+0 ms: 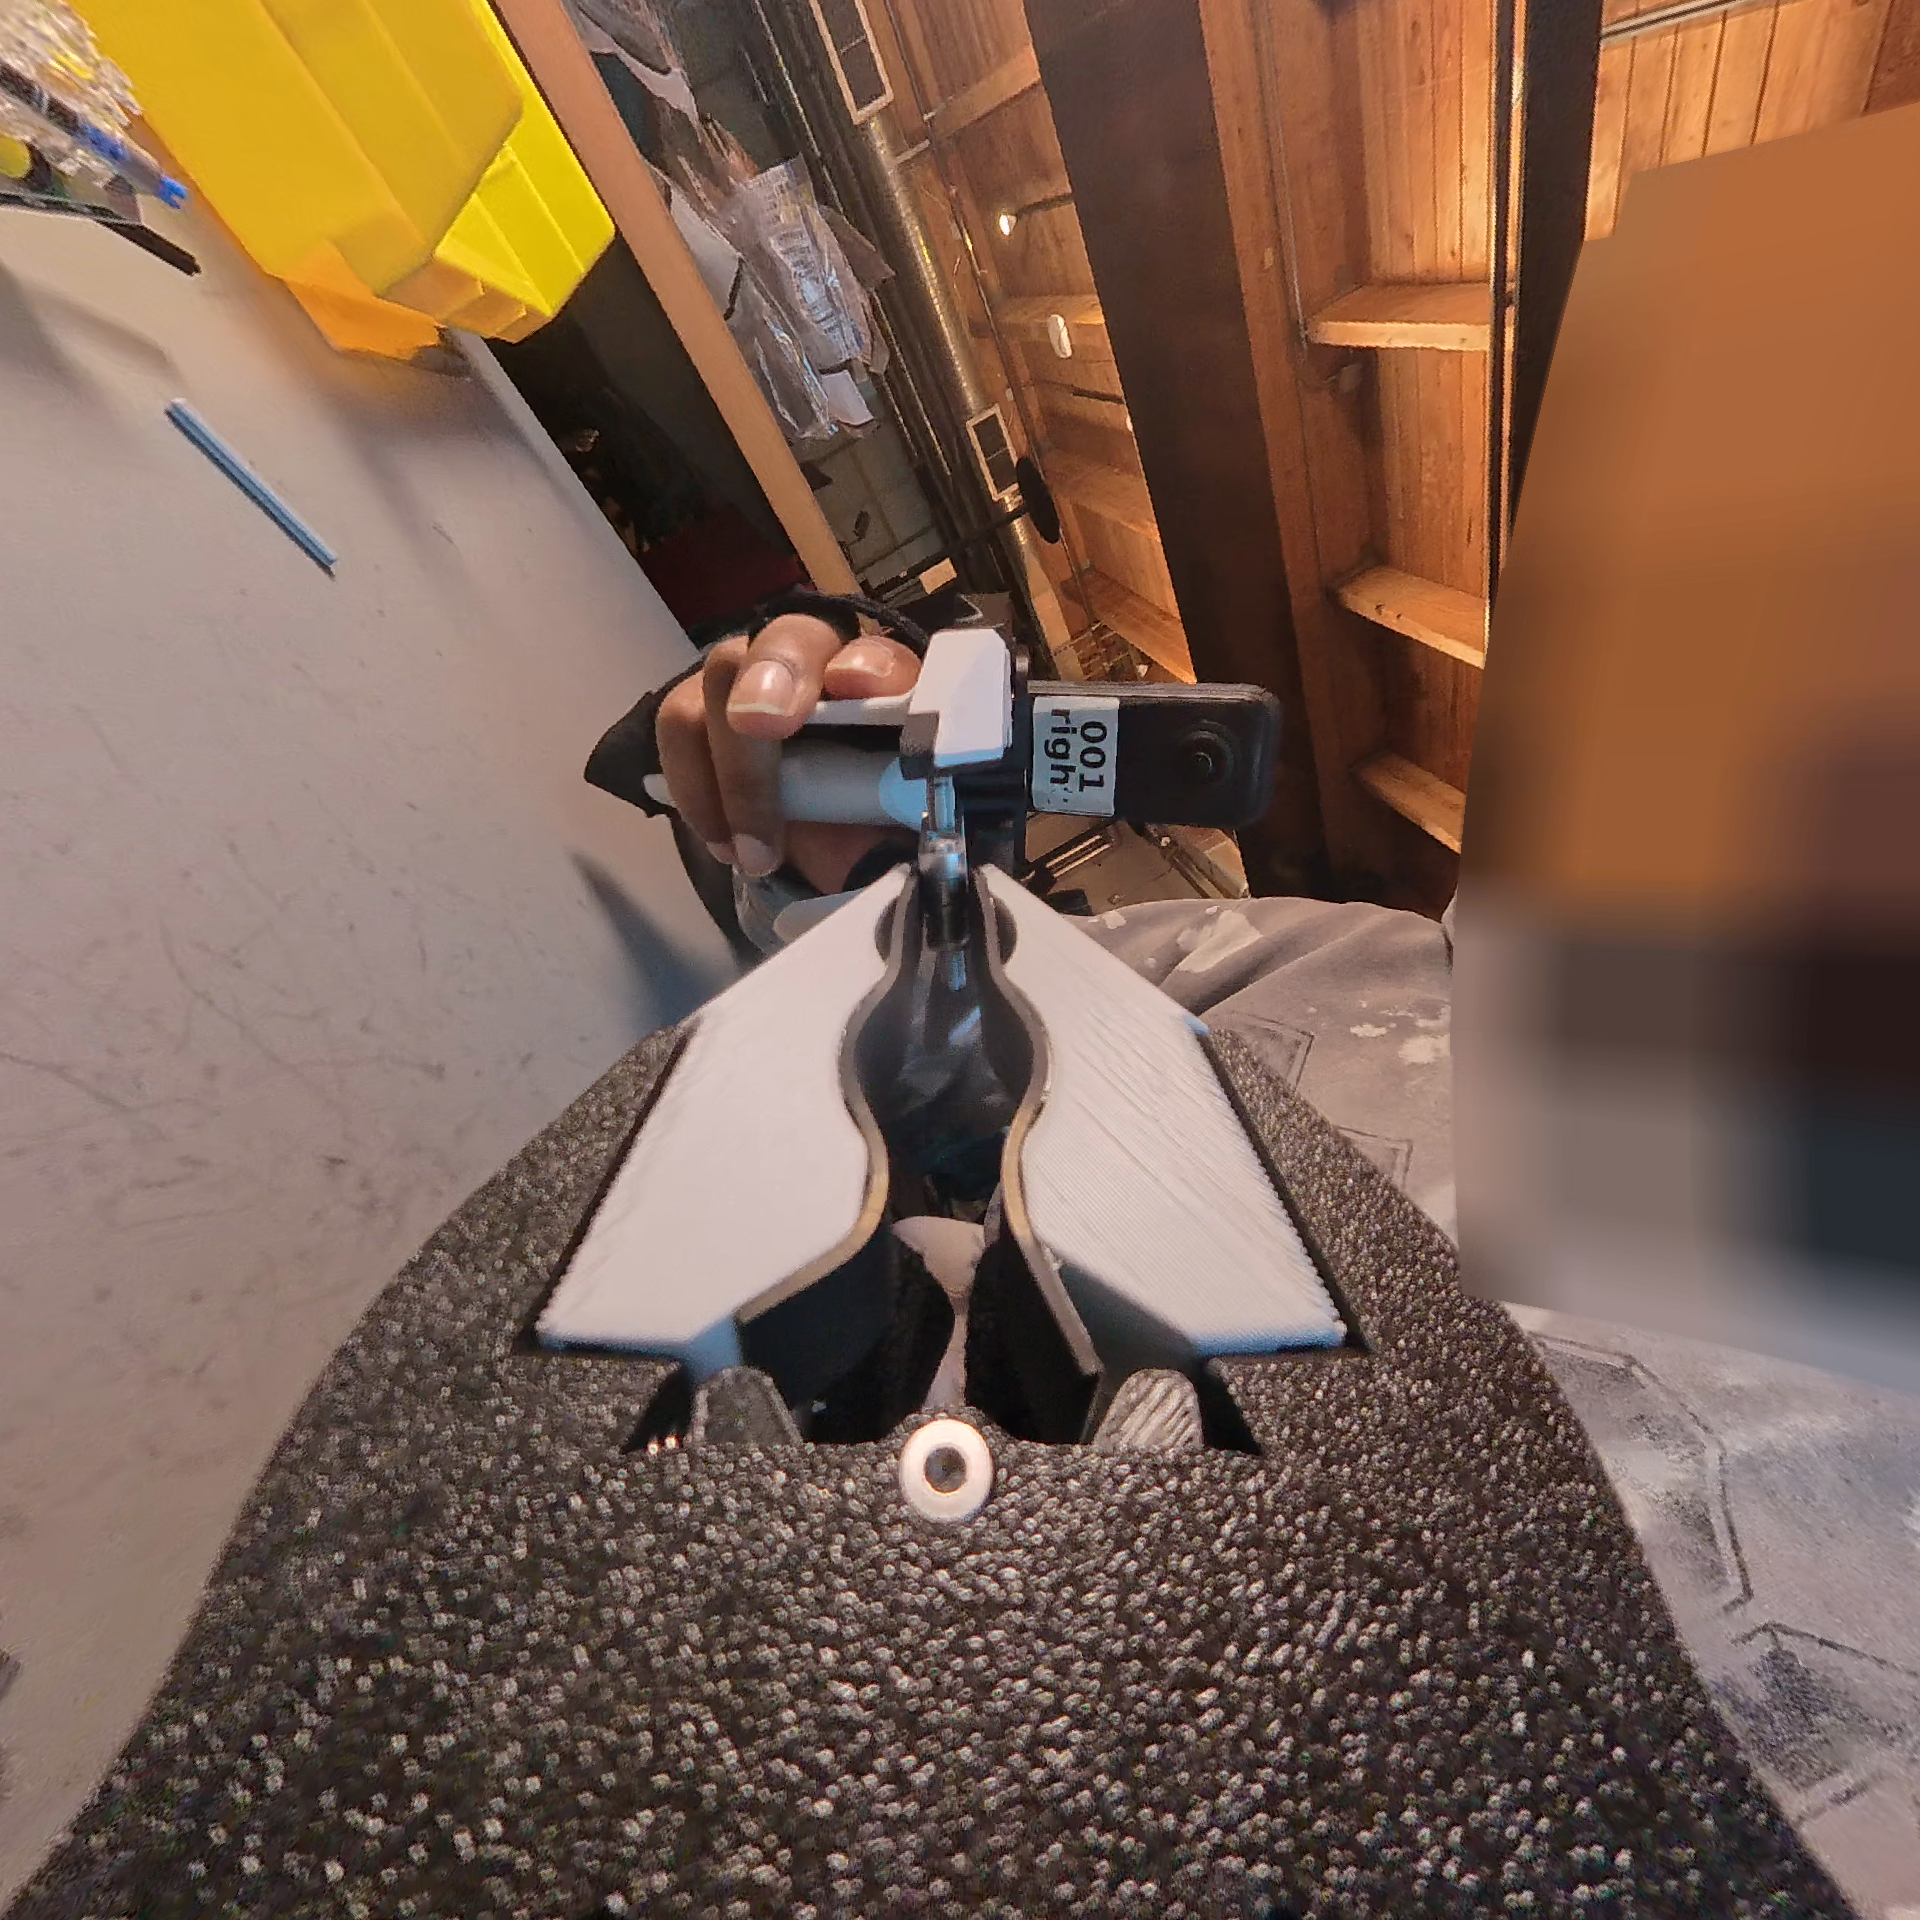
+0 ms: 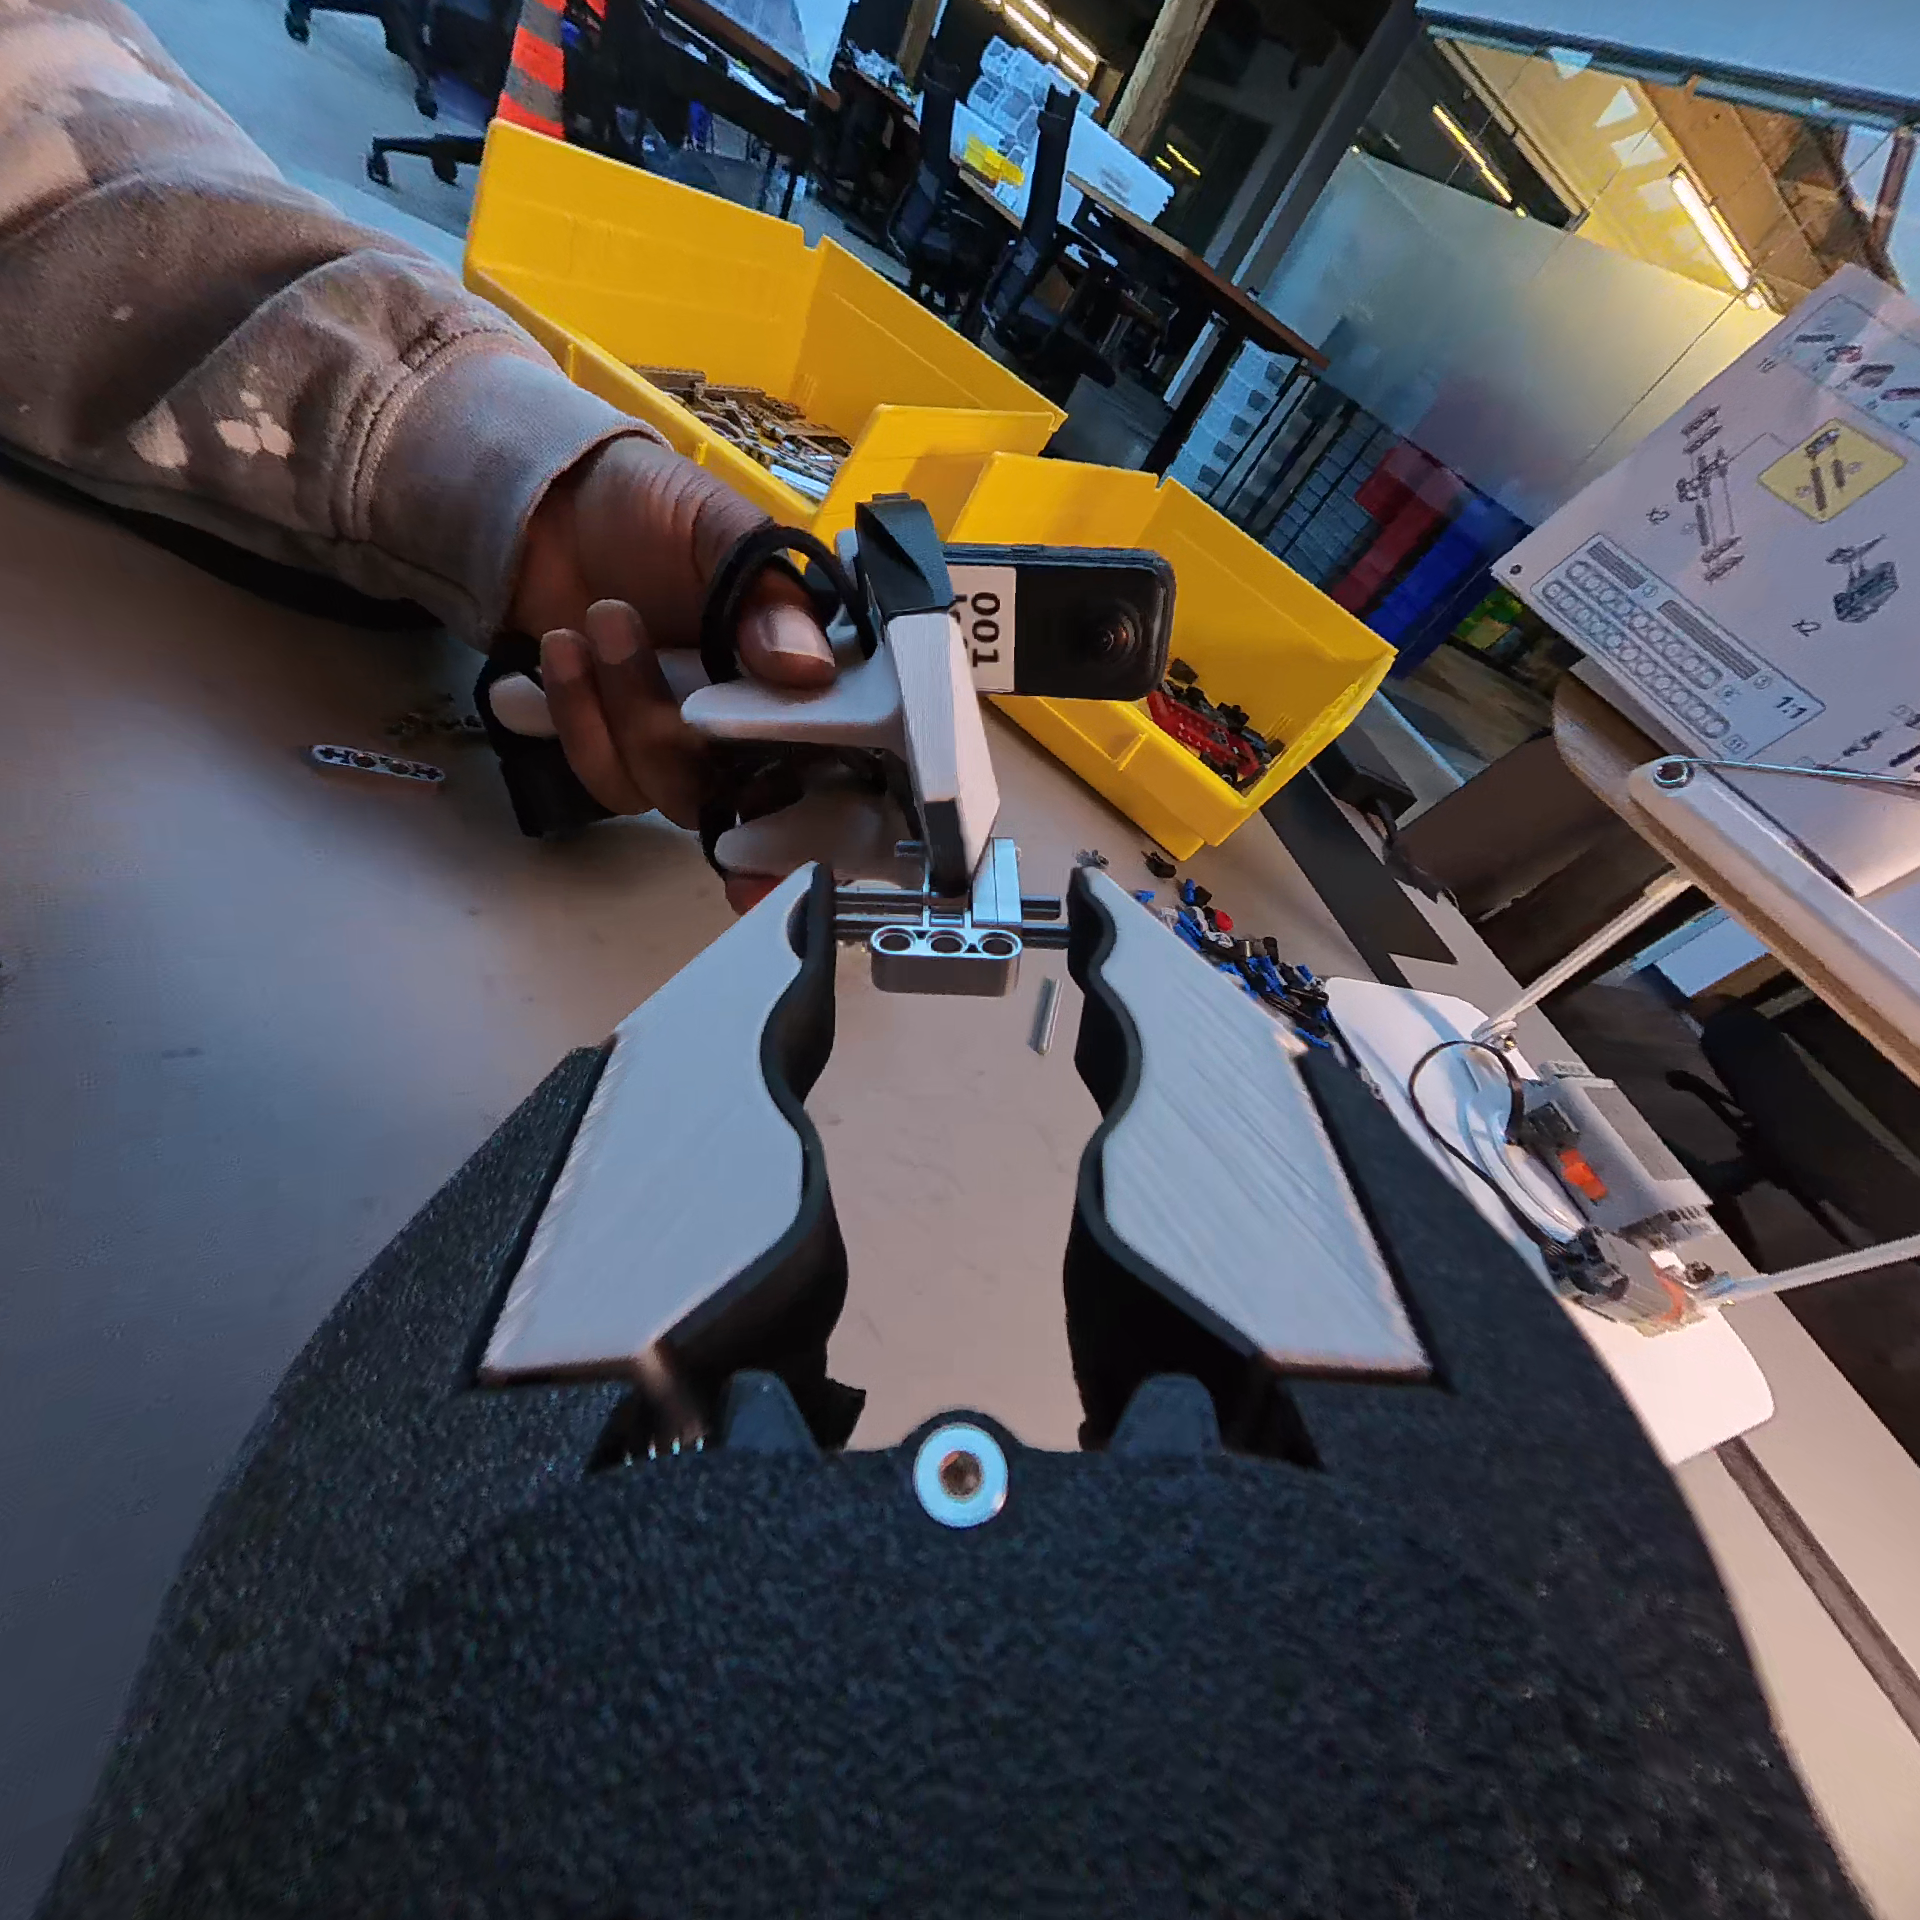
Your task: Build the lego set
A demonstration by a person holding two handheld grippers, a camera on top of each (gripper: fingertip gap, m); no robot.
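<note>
The right gripper [image 2: 948, 925] stands wide, its tips on either side of a small grey brick assembly [image 2: 943, 940] held above the table [image 2: 208, 1039]. The left gripper [image 1: 940, 914] is pinched narrow on that assembly (seen edge-on). Behind lie scattered small parts [image 2: 1247, 961] and yellow bins [image 2: 1174, 665].
</note>
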